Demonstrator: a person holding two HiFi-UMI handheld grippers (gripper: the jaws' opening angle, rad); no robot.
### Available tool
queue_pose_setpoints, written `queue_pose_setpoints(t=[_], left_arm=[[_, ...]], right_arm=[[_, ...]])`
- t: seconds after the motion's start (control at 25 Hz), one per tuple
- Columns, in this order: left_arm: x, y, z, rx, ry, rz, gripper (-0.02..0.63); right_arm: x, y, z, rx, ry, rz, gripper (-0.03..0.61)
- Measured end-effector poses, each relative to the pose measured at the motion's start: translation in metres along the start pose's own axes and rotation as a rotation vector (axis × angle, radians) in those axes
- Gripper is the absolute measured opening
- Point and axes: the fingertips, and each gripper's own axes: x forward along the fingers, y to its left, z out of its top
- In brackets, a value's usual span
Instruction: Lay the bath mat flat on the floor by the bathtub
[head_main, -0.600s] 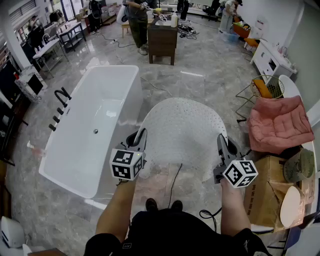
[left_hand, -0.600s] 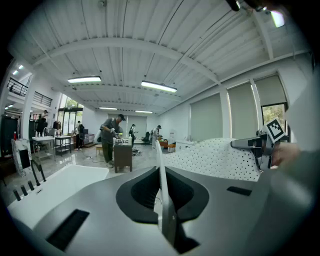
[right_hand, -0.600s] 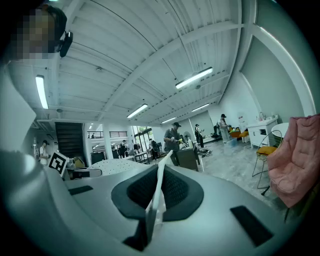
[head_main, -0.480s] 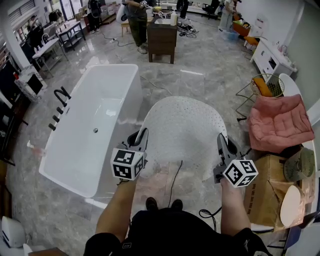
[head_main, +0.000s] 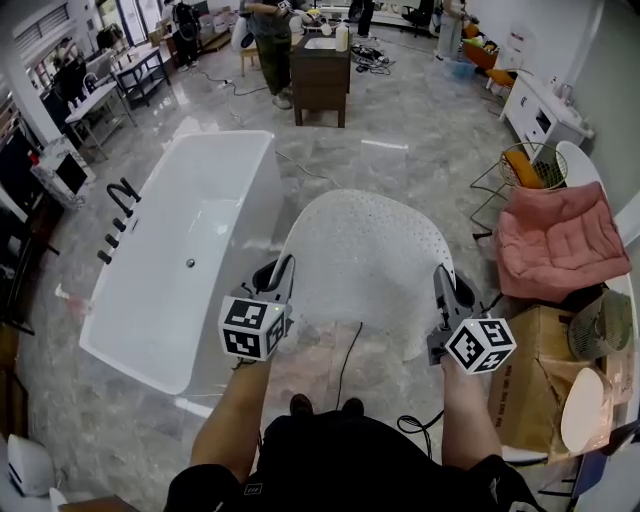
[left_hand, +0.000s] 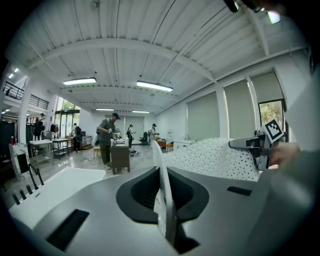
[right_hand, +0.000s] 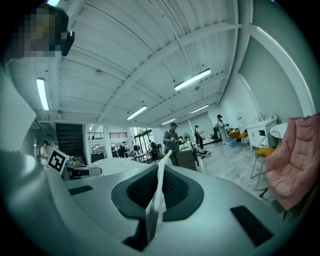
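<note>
- Laying-out step: the bath mat (head_main: 365, 260), white and dotted, is hanging spread in the air between the two grippers and is not yet down on the floor (head_main: 400, 120). It is sitting at about 12 o'clock from the person, with the bathtub (head_main: 190, 250) at about 10 o'clock.
- The left gripper (head_main: 283, 272) is pinching the mat's near edge at its 7 o'clock corner, with the jaws closed tight on the thin sheet. The right gripper (head_main: 442, 280) is doing the same at the 5 o'clock corner.
- As I judge it, the next move is calling for both grippers to sink together with the near edge kept taut, so the far edge is touching down alongside the tub and the sheet is settling without folds — only then should the jaws be letting go.
- The head view is giving the layout: the tub, the mat's rounded outline, a pink cushion (head_main: 560, 245) at 3 o'clock and a cardboard box (head_main: 525, 380) at 4 o'clock.
- Each gripper view is showing what the head view is not — the white sheet edge running between the closed jaws. The left gripper view is also catching the mat's domed top, with the other gripper beyond it at 3 o'clock.
</note>
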Motion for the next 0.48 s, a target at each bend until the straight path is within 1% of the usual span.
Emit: queue_pose_setpoints(t=[0.12, 0.24, 0.48], left_arm=[[0.004, -0.019, 0.004, -0.001, -0.006, -0.004, 0.018], [0.011, -0.038, 0.007, 0.005, -0.012, -0.018, 0.018], [0.023, -0.063, 0.011, 0.011, -0.013, -0.039, 0.018]], right_arm=[[-0.012, -0.007, 0.005, -0.048, 0.003, 0.020, 0.021], [-0.023, -0.017, 0.009, -0.063, -0.002, 0.029, 0.023], [-0.036, -0.044, 0.011, -0.007, -0.007, 0.004, 0.023]])
